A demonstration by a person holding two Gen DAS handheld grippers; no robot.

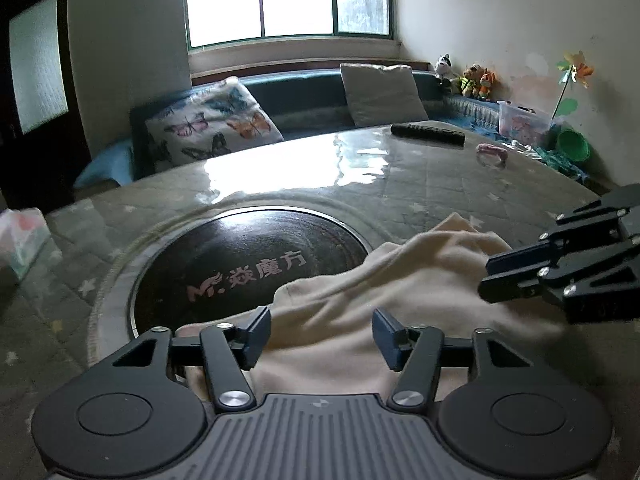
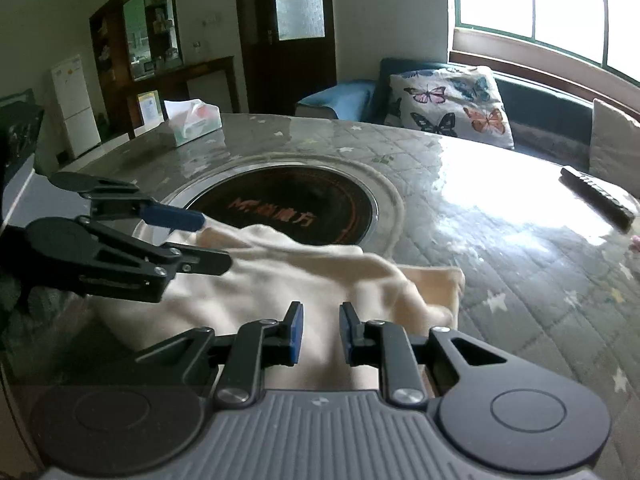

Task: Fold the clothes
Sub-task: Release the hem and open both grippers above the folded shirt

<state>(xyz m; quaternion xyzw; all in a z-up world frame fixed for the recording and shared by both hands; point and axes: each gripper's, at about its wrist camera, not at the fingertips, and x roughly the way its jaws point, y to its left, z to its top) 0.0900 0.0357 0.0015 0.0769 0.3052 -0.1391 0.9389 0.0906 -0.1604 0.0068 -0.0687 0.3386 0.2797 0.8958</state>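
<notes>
Where the two grippers meet over the table, the entries run as follows.

Garment: cream cloth (image 1: 400, 280), soft and matt, lying rumpled in loose folds on the table, one edge overlapping the dark disc; a flatter squared corner shows at its far right in the right wrist view (image 2: 436, 280).

Table (image 1: 420, 184): round, covered in grey-green quilted fabric with small pale stars under a glossy clear sheet that mirrors the window.

Centre disc (image 1: 240, 256): round, dark, glossy, metal-rimmed, with pink lettering.

Left gripper (image 1: 322, 336): black linkage arms, blue-padded fingers spread wide apart, low over the near part of the cloth, nothing between them.

Right gripper (image 2: 320, 334): same build, fingers parted with a narrower gap, hovering over the cloth; seen side-on from the left wrist camera (image 1: 490, 280), it comes in from the right with tips just above the folds.

Remote control (image 1: 427, 134): long, black, flat, at the far side.

Pink ring (image 1: 491, 151): small, fuzzy, beside the remote.

Tissue pack (image 2: 192, 120): soft plastic, at the table's edge.

Butterfly cushion (image 2: 452, 104): printed, on the dark sofa.
</notes>
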